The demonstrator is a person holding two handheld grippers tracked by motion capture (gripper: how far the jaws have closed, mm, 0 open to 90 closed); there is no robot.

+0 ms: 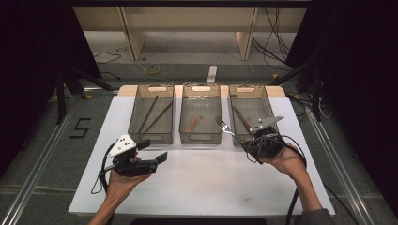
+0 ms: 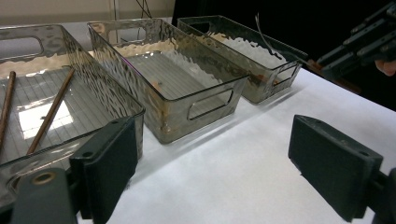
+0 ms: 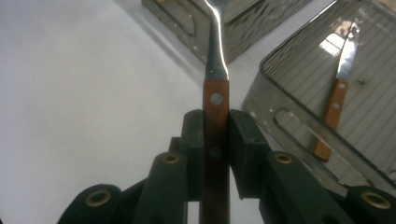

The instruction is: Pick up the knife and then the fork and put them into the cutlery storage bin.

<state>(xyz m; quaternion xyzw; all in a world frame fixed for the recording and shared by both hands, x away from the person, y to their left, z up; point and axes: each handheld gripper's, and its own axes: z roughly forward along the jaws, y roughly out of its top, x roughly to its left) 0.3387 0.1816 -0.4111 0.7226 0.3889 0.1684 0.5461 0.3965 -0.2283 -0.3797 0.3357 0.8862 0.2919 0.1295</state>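
In the high view the right gripper (image 1: 244,140) is sitting at about four o'clock on the white table cover (image 1: 202,183), just in front of the right bin (image 1: 270,105), and it is pinching a fork (image 1: 224,126) by its wooden handle. The right gripper view is showing both black pads pressing on that handle (image 3: 215,130), with the metal neck rising straight toward twelve o'clock. The fork's tines are pointing toward ten o'clock in the high view and hanging over the gap between the middle bin (image 1: 201,138) and the right bin, clear of the cover. A knife (image 3: 340,93) with a matching wooden handle is lying inside the right bin. The left gripper (image 1: 152,152) is hovering at about eight o'clock, in front of the left bin (image 1: 151,138), with its jaws standing wide apart and nothing between them. Two brown chopsticks (image 1: 155,117) are lying in the left bin, and a small wooden-handled piece (image 1: 193,124) is lying in the middle bin.
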